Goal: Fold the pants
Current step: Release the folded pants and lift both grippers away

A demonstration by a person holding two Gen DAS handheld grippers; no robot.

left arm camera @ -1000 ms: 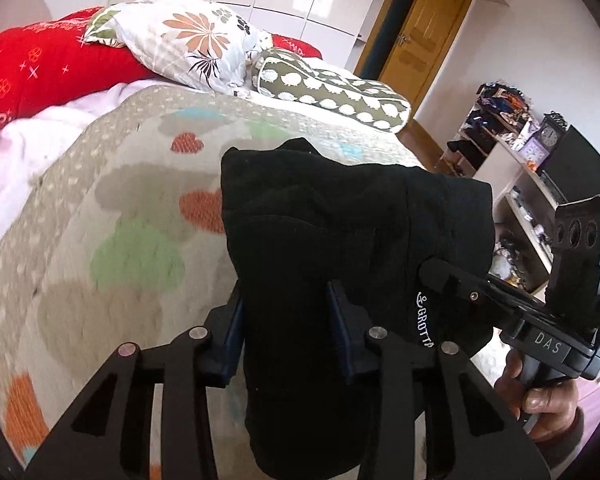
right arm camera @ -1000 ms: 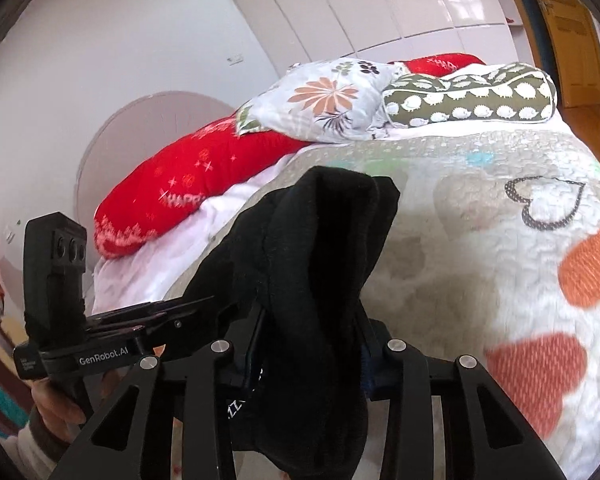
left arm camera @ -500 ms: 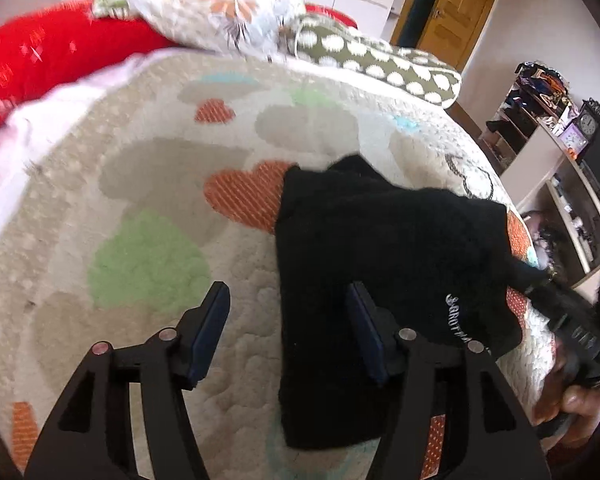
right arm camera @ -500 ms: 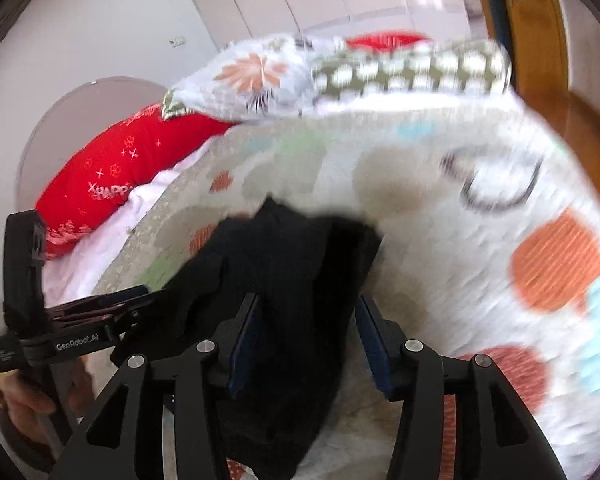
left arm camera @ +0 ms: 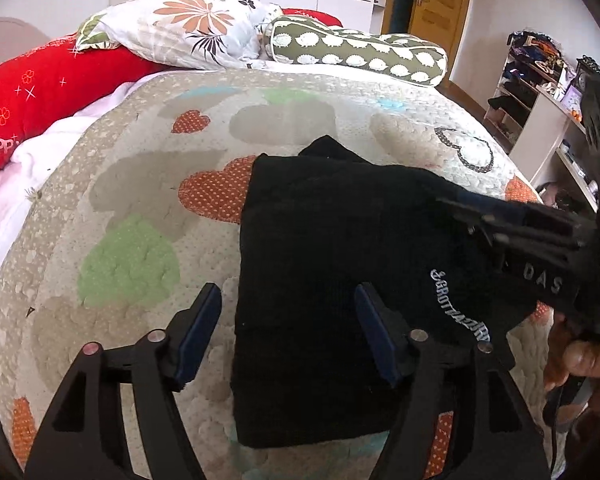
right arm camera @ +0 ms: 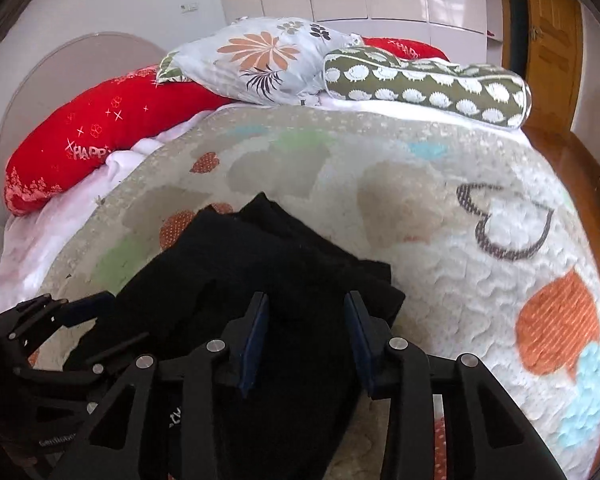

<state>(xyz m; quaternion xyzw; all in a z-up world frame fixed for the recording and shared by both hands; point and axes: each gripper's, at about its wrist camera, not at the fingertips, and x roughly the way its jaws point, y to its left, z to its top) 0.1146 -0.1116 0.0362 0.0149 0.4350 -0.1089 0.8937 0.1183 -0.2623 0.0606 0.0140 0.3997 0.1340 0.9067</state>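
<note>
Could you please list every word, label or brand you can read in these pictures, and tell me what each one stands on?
"DAS": on the black body of the right gripper, seen from the left wrist.
"HAPP", cut off: white lettering on the long red pillow.
White Gothic lettering on the folded black pants: upside down, not reliably legible.
Small pale print on the left gripper body: too blurred to read.

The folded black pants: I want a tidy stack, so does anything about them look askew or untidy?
Slightly. At the far edge of the black pants a corner of a lower layer pokes past the top fold, so the layers aren't flush. Otherwise they lie flat on the quilt.
</note>
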